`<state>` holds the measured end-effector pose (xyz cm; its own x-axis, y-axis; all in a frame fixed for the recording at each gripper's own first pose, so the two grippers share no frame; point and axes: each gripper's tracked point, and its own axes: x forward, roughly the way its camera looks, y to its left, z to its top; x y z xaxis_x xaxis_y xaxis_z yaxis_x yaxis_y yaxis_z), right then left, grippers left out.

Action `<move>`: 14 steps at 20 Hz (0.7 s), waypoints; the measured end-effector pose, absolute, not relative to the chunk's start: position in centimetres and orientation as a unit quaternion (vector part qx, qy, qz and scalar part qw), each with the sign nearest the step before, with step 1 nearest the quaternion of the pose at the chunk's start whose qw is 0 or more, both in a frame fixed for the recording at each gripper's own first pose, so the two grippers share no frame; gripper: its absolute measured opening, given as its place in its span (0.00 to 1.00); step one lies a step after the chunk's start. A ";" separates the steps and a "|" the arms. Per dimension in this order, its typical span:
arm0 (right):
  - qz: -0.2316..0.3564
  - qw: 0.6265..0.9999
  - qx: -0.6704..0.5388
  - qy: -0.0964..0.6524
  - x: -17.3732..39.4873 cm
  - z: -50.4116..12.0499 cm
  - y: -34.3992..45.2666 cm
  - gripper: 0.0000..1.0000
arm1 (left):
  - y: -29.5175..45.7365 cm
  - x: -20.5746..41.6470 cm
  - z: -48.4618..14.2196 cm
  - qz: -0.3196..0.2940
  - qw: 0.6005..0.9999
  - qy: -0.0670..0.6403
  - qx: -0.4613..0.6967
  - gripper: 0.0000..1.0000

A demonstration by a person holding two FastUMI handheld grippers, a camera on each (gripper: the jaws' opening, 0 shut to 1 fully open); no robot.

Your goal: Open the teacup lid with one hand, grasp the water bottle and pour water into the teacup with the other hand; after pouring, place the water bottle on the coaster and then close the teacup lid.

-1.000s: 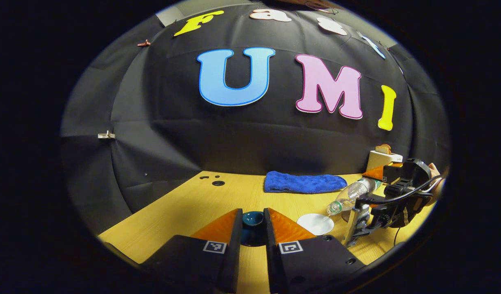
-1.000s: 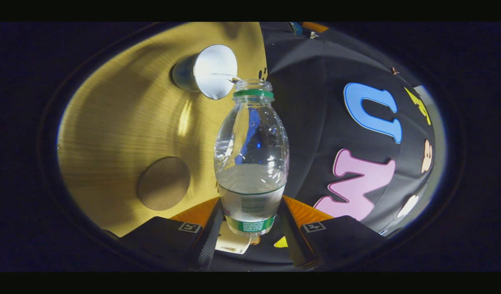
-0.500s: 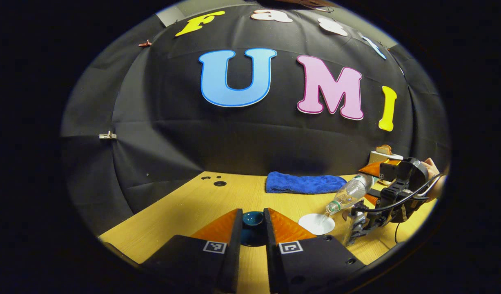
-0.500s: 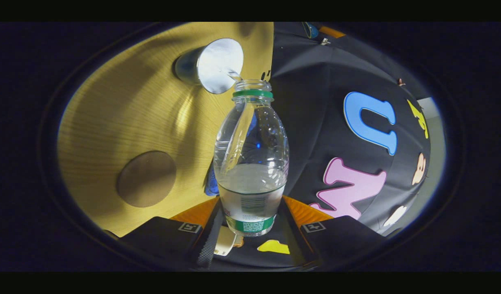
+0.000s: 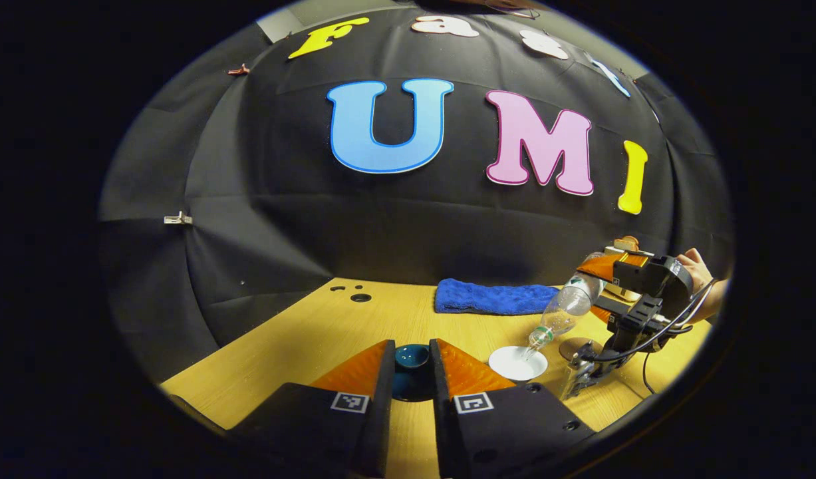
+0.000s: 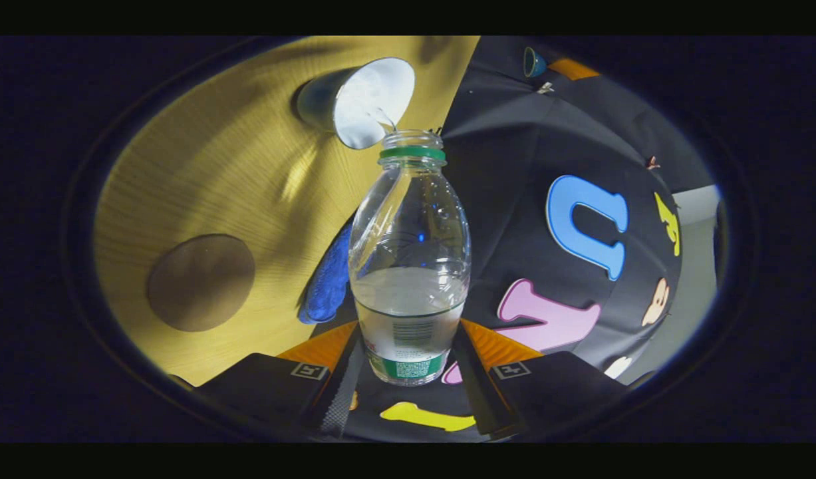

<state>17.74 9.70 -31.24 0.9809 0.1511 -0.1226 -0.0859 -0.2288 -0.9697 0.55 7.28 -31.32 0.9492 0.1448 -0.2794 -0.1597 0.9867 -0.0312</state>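
1. Right gripper [image 6: 408, 372]: jaws pinching the bottle [image 6: 409, 266] low on its body, near the label — leaves the neck free for pouring.
2. Bottle tipped mouth-down toward the teacup [image 6: 361, 100], mouth just at the cup rim; thin stream of water crossing into the cup. Judged step: pour under way.
3. Left gripper [image 5: 411, 372]: jaws clamped on the lid [image 5: 411, 359], held clear of the cup so the opening remains free.
4. In the left gripper view, teacup [image 5: 517, 363] at 3 o'clock from the lid, well apart; bottle [image 5: 562, 311] slanting down from 2 o'clock of the cup.
5. Coaster [image 6: 201, 282] lying bare on the table [image 6: 248, 173], at about 7 o'clock of the cup in the right gripper view — reserved for the bottle after pouring.
6. Blue cloth [image 5: 491, 299] lying by the back wall, not in use.
7. Bottle appearance: clear plastic, uncapped, green neck ring, partly filled. Teacup: white inside, dark outside.
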 end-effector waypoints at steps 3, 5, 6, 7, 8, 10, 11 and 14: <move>0.090 0.605 -0.790 -0.044 18.1 -30.6 9.9 0.74 | 7.3 0.5 -31.4 0.077 0.987 0.139 -0.031 0.32; 0.086 0.597 -0.795 -0.060 18.2 -30.3 10.1 0.74 | 7.3 0.4 -31.5 0.078 0.987 0.139 -0.034 0.32; 0.084 0.595 -0.797 -0.067 18.3 -30.1 10.3 0.74 | 7.3 0.4 -31.4 0.078 0.987 0.139 -0.035 0.32; 0.082 0.589 -0.800 -0.080 18.5 -29.9 10.5 0.74 | 7.3 0.4 -31.4 0.076 0.987 0.139 -0.036 0.36; 0.080 0.582 -0.804 -0.093 18.6 -29.7 10.7 0.74 | 7.3 0.4 -31.4 0.076 0.987 0.138 -0.037 0.32; 0.075 0.572 -0.809 -0.112 18.7 -29.3 11.0 0.74 | 7.1 0.3 -31.5 0.075 0.987 0.138 -0.039 0.36; 0.072 0.566 -0.812 -0.124 18.8 -29.0 11.2 0.74 | 7.1 0.3 -31.3 0.076 0.987 0.138 -0.039 0.32; 0.067 0.547 -0.821 -0.152 18.4 -28.6 11.8 0.74 | 7.1 0.2 -31.4 0.076 0.987 0.137 -0.041 0.29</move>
